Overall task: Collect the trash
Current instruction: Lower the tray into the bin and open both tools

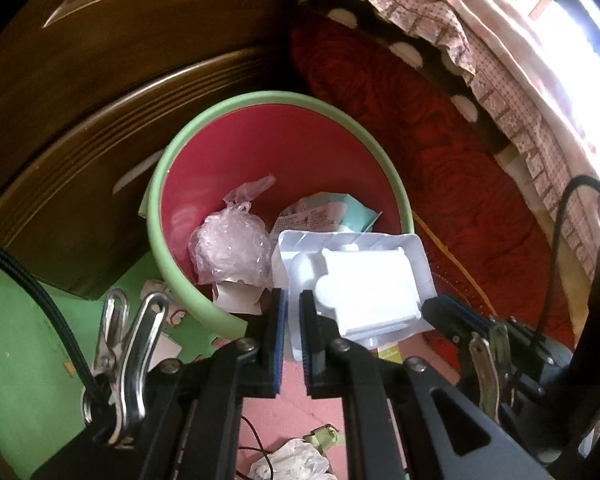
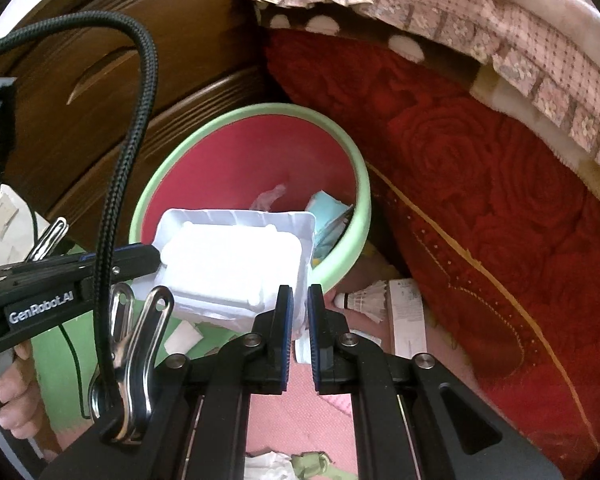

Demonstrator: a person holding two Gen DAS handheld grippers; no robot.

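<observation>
A white moulded plastic tray [image 1: 372, 280] [image 2: 228, 264] hangs tilted over the near rim of a bin [image 1: 160, 184] [image 2: 360, 184] that is green outside and red inside. My left gripper [image 1: 295, 320] [image 2: 156, 258] is shut on the tray's left edge. My right gripper [image 2: 300, 312] [image 1: 440, 308] is shut on its opposite corner, a thin flange showing between the blue pads. Inside the bin lie a crumpled clear plastic bag [image 1: 232, 248], a teal carton [image 1: 328, 212] [image 2: 328, 208] and scraps of paper.
A dark wooden drawer front [image 1: 80, 80] stands behind the bin, a red rose-patterned blanket [image 2: 480, 180] hangs to its right. On the pink and green floor mats lie a shuttlecock [image 2: 364, 300], a white slip [image 2: 408, 312] and crumpled white plastic [image 1: 292, 460]. A hand [image 2: 12, 392] grips the left tool.
</observation>
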